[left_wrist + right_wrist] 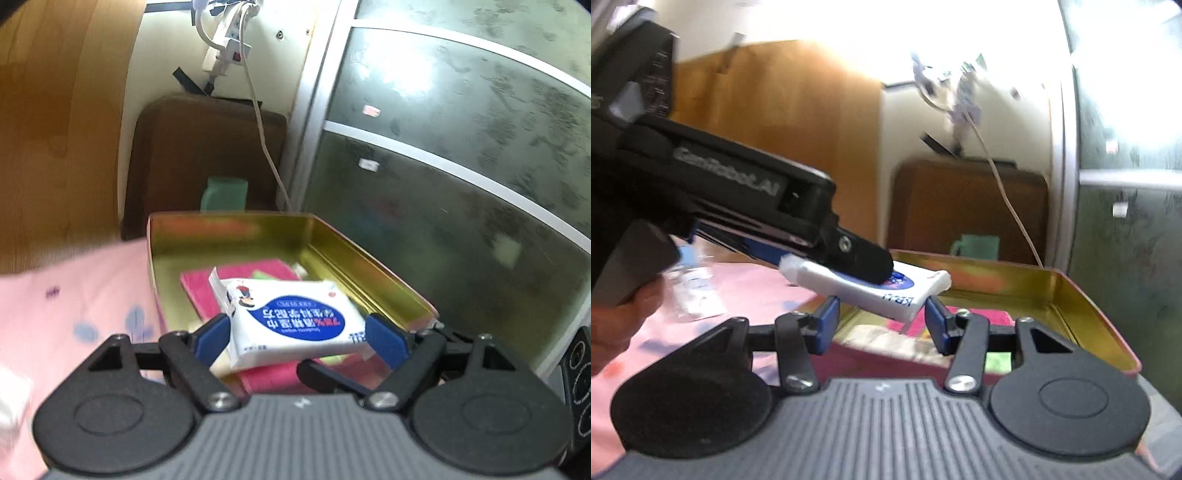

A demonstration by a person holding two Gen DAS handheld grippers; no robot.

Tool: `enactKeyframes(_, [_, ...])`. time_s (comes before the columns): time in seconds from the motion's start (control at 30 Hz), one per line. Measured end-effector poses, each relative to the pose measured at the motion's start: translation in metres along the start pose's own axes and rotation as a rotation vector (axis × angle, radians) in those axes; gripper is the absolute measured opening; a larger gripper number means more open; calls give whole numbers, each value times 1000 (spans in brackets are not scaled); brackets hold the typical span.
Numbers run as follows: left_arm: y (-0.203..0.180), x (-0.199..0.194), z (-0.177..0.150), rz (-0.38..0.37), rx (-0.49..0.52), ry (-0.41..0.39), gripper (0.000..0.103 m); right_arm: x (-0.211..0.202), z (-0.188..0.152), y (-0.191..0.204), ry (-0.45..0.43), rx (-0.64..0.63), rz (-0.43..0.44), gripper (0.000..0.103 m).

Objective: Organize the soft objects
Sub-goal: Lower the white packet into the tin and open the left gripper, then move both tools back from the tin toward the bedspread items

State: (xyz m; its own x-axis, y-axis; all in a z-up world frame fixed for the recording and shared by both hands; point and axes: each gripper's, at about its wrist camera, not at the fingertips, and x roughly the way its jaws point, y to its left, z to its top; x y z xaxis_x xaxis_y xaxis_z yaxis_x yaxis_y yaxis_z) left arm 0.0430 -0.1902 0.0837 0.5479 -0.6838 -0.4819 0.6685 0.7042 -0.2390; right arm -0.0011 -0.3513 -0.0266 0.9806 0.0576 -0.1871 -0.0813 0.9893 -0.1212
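A white wet-wipes pack point(295, 317) with a blue label hangs tilted over an open gold tin point(369, 273). My left gripper point(299, 338) is shut on it, one blue pad against each short side. In the right wrist view the pack point(905, 295) slopes down from the left gripper, whose near finger point(864, 262) lies across it. The pack's lower corner dips between the blue pads of my right gripper point(882, 325), which stands open and touches nothing. A folded pink cloth point(199, 291) and a green piece point(997, 362) lie inside the tin point(1071, 295).
The tin sits on a pink patterned sheet point(74, 295). A hand point(613, 321) holds the left gripper's handle, with a clear plastic item point(690, 291) beside it. Behind stand a brown cabinet point(207, 147), a green cup point(223, 194), a hanging white cable point(266, 147) and a glass door point(461, 166).
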Motion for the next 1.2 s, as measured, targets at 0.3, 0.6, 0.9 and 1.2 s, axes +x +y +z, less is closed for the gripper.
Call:
enactKeyframes(0.3, [28, 103, 40, 121, -35, 45, 89, 51, -9, -30, 125, 152, -109, 56])
enactKeyframes(0.6, [12, 41, 6, 75, -55, -1, 93, -31, -21, 0, -10, 219, -127, 56])
enactKeyframes(0.9, [-10, -13, -29, 174, -9, 27, 96, -54, -21, 6, 23, 327, -93, 56])
enactKeyframes(1.2, [-3, -45, -55, 234, -36, 28, 97, -61, -30, 26, 91, 334, -79, 56])
